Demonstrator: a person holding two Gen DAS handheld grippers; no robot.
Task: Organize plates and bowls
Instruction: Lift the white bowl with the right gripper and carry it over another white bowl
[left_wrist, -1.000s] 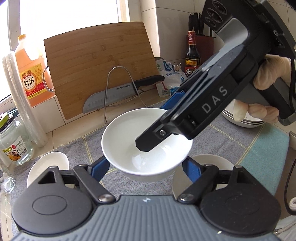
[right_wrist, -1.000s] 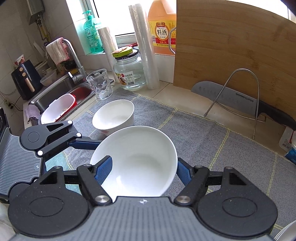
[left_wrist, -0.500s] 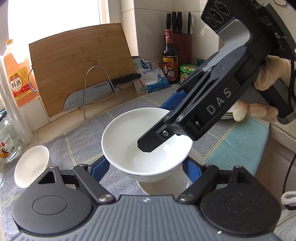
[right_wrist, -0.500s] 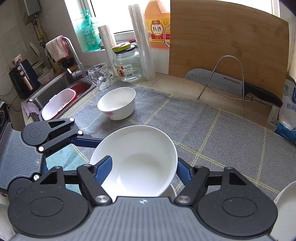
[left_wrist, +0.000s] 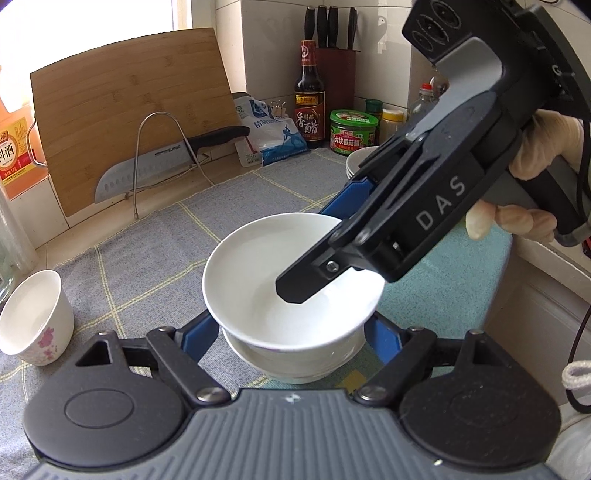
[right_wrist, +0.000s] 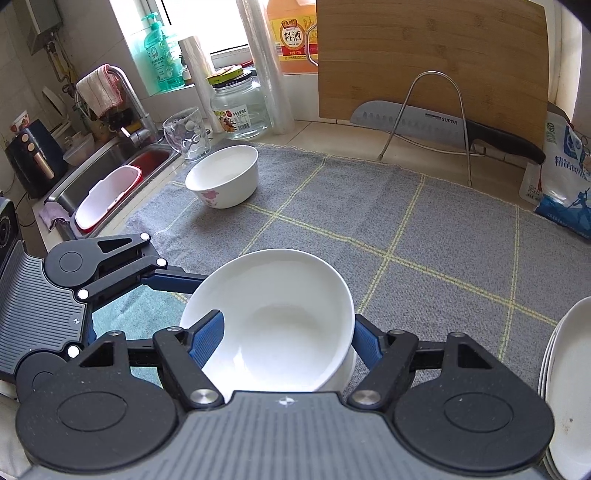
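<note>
A white bowl (left_wrist: 258, 273) is held between both grippers just above a second white bowl (left_wrist: 295, 363) on the grey mat. My left gripper (left_wrist: 290, 328) has its blue pads on the bowl's two sides. My right gripper (right_wrist: 279, 332) grips the same bowl (right_wrist: 280, 325) from the other side, one finger inside the rim. It shows in the left wrist view (left_wrist: 388, 236) reaching in from the right. A flowered white bowl (right_wrist: 223, 177) stands apart at the mat's far left, also in the left wrist view (left_wrist: 35, 317). Stacked white plates (right_wrist: 565, 384) sit at the right.
A bamboo cutting board (right_wrist: 432, 62) and a knife (right_wrist: 443, 123) on a wire stand are at the back. A glass (right_wrist: 186, 134), a jar (right_wrist: 240, 107) and the sink (right_wrist: 110, 173) lie to the left. Sauce bottles (left_wrist: 309, 96) and a salt bag (left_wrist: 273, 133) stand at the back right.
Both grippers carried the white bowl to the right and lowered it onto the second bowl, which now sits directly beneath it. The flowered bowl stayed behind at the left.
</note>
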